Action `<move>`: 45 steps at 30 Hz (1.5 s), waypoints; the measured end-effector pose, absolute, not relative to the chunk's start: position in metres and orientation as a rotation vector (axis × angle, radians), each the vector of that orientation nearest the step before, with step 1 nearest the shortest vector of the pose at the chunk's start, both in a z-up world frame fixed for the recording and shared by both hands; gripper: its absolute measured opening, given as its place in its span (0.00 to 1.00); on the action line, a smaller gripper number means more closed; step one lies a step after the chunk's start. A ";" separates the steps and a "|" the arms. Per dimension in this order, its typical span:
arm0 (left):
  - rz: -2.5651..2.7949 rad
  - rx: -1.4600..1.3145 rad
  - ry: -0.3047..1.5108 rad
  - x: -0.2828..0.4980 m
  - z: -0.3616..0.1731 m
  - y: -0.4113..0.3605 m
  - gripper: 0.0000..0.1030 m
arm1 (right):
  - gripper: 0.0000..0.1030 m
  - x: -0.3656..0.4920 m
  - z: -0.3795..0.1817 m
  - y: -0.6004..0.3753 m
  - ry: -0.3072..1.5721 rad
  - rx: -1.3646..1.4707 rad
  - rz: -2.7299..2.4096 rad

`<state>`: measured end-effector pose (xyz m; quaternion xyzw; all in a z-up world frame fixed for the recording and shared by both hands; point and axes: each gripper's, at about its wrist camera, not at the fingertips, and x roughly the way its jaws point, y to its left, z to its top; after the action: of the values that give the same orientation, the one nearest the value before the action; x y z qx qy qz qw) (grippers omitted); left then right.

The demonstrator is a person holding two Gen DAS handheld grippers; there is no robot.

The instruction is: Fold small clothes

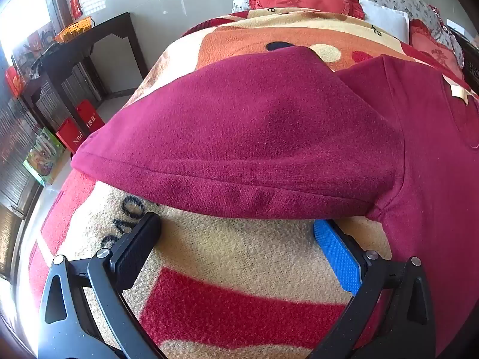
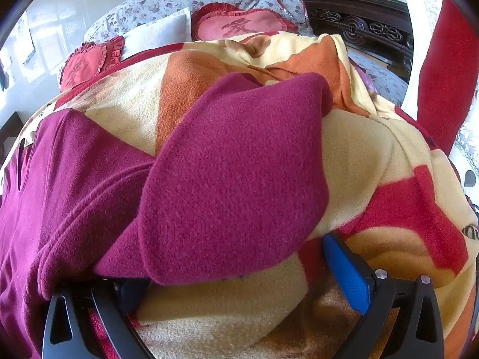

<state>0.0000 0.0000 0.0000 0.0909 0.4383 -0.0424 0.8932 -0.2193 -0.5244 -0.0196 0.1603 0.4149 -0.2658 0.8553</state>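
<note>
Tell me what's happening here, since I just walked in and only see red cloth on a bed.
A person is folding a small maroon top spread on a patterned blanket on the bed. The left hand-held gripper sits open just short of one sleeve, touching nothing. The right hand-held gripper is open at the other sleeve, whose edge drapes over its dark finger. Neither sleeve is folded in yet.
</note>
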 end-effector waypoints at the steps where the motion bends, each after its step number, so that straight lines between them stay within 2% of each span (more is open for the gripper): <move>1: -0.083 0.198 0.907 0.000 0.000 0.000 1.00 | 1.00 -0.219 -0.020 -0.524 0.872 0.337 -0.559; 23: -0.089 0.185 0.954 0.000 0.003 -0.004 1.00 | 1.00 -0.219 -0.020 -0.525 0.872 0.337 -0.559; 27: -0.137 0.159 0.981 -0.016 0.015 -0.004 1.00 | 1.00 -0.219 -0.020 -0.525 0.870 0.334 -0.558; 32: -0.179 0.165 0.933 -0.053 0.036 -0.012 1.00 | 1.00 -0.225 -0.013 -0.516 0.908 0.315 -0.506; 35: -0.220 0.166 0.903 -0.075 0.050 -0.017 1.00 | 1.00 -0.248 0.006 -0.500 0.896 0.352 -0.470; 39: -0.287 0.158 0.889 -0.098 0.066 -0.026 1.00 | 1.00 -0.279 0.054 -0.481 0.840 0.387 -0.444; 45: -0.328 0.133 0.873 -0.117 0.087 -0.043 1.00 | 1.00 -0.325 0.126 -0.437 0.861 0.370 -0.350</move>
<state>-0.1172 -0.0429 0.0865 0.0641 0.4204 -0.1578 0.8912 -0.3246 -0.4374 0.1260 0.1772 0.4127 -0.1677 0.8776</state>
